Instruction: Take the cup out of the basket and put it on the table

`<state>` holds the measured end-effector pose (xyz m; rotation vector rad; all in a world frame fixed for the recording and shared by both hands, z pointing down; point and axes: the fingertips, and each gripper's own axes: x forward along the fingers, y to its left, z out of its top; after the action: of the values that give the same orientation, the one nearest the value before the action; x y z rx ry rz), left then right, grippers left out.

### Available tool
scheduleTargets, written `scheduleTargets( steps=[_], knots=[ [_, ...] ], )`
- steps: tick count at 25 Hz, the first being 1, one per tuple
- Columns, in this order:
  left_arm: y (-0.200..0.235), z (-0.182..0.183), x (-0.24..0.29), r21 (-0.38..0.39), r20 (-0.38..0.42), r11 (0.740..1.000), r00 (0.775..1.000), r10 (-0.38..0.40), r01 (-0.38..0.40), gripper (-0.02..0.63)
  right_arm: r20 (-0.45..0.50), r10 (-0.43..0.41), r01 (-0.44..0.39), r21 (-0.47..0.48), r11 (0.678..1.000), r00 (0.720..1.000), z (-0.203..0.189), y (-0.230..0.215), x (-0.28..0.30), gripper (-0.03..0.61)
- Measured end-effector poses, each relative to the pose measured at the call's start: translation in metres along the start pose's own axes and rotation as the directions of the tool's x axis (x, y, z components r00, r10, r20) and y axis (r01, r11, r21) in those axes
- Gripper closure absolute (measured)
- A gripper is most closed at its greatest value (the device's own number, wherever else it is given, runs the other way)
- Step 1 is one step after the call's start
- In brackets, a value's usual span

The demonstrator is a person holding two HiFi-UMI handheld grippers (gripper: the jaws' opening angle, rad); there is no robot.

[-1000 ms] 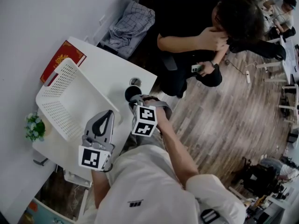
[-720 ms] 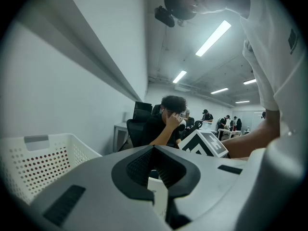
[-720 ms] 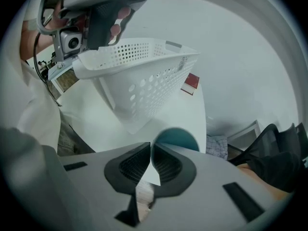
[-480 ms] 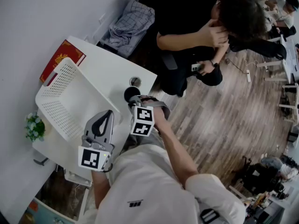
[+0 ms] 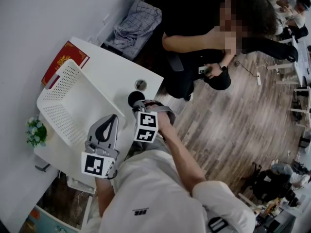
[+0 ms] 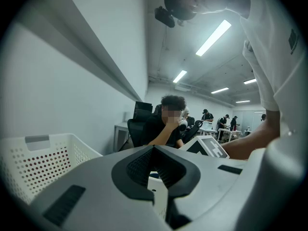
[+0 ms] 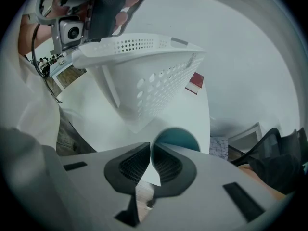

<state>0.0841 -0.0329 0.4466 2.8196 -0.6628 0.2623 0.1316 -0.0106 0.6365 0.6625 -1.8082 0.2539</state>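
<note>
Cup: dark outside and teal inside, the cup (image 5: 133, 98) (image 7: 179, 137) is out of the basket (image 5: 58, 81), at its 3 o'clock, over the table (image 5: 116, 67) near the edge. I cannot tell whether its base rests there.
Right gripper: the right gripper (image 5: 137, 103) (image 7: 152, 147) points steeply down, its fingers pinched on the cup's wall.
Left gripper: the left gripper (image 5: 113, 116) (image 6: 154, 147) has its fingers together on nothing, at the basket's 5 o'clock.
Nearby: a small round metal piece (image 5: 141, 85) sits at the cup's 1 o'clock, now clearly apart from it.
Change: the cup and right gripper have edged slightly toward 9 o'clock. The left gripper and basket are as before.
</note>
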Motion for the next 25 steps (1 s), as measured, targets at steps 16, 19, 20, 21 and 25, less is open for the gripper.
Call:
scheduleTargets(
  steps=[16, 19, 20, 21, 25],
  knots=[
    [-0.0011, -0.0008, 0.0003, 0.003, -0.002, 1.0, 1.0, -0.005, 0.005, 0.604, 0.027, 0.012, -0.012, 0.003, 1.0, 1.0, 0.0034, 0.0026, 0.0004, 0.543],
    [-0.0004, 0.0007, 0.0008, 0.001, -0.001, 1.0, 1.0, -0.004, 0.004, 0.604, 0.029, 0.017, -0.017, 0.002, 1.0, 0.999, 0.0041, 0.0019, -0.0002, 0.543],
    [0.0001, 0.0012, 0.0011, 0.001, -0.001, 1.0, 1.0, -0.003, 0.003, 0.604, 0.029, 0.018, -0.018, 0.002, 1.0, 0.999, 0.0043, 0.0014, -0.0003, 0.543],
    [0.0003, 0.0013, 0.0011, 0.002, 0.0, 1.0, 1.0, -0.004, 0.004, 0.604, 0.028, 0.019, -0.019, 0.001, 1.0, 0.999, 0.0044, 0.0013, -0.0001, 0.543],
    [0.001, -0.0017, -0.0008, 0.004, 0.001, 1.0, 1.0, -0.006, 0.006, 0.604, 0.026, 0.023, -0.023, -0.003, 1.0, 0.999, 0.0045, 0.0046, 0.0021, 0.543]
  ],
)
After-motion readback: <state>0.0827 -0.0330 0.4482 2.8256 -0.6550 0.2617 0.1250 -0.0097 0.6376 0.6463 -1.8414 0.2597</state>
